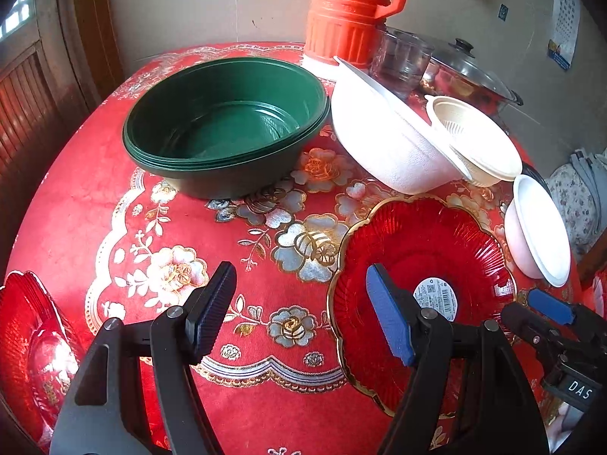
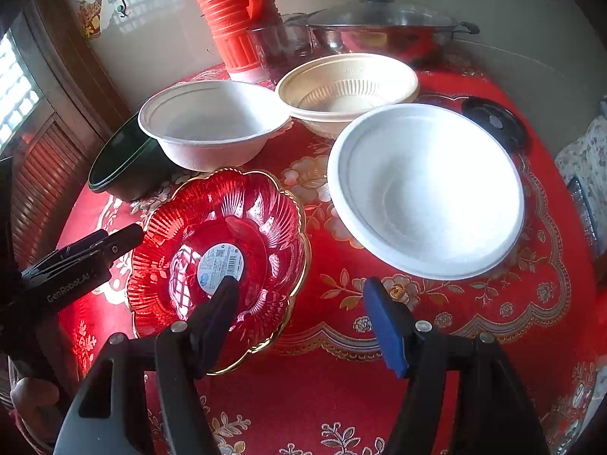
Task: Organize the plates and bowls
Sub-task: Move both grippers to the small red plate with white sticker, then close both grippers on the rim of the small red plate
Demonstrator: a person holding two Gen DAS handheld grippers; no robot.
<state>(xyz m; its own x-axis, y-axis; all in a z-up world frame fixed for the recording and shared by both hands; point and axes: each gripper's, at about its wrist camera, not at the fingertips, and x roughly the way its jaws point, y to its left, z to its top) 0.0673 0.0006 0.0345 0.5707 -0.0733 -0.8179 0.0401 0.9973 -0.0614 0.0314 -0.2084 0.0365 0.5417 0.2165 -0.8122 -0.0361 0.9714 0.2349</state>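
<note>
A red glass plate (image 1: 428, 250) with a gold scalloped rim and a sticker lies on the floral cloth. My left gripper (image 1: 299, 314) is open; its blue finger (image 1: 387, 314) hangs over the plate's left part, so the rim shows between the jaws, unpressed. My right gripper (image 2: 301, 322) is open too, its black finger (image 2: 216, 318) over the same red plate (image 2: 216, 235) and its blue finger outside the rim. Stacked green bowls (image 1: 227, 121), a white bowl (image 1: 383, 140), a beige bowl (image 1: 474, 140) and a second white bowl (image 2: 425, 189) stand beyond.
An orange thermos (image 1: 349, 7), a glass (image 1: 402, 60) and a lidded steel pot (image 2: 379, 26) line the back. A black lid (image 2: 493, 121) lies far right. Another red plate (image 1: 30, 341) sits at the near left table edge. The wall is close behind.
</note>
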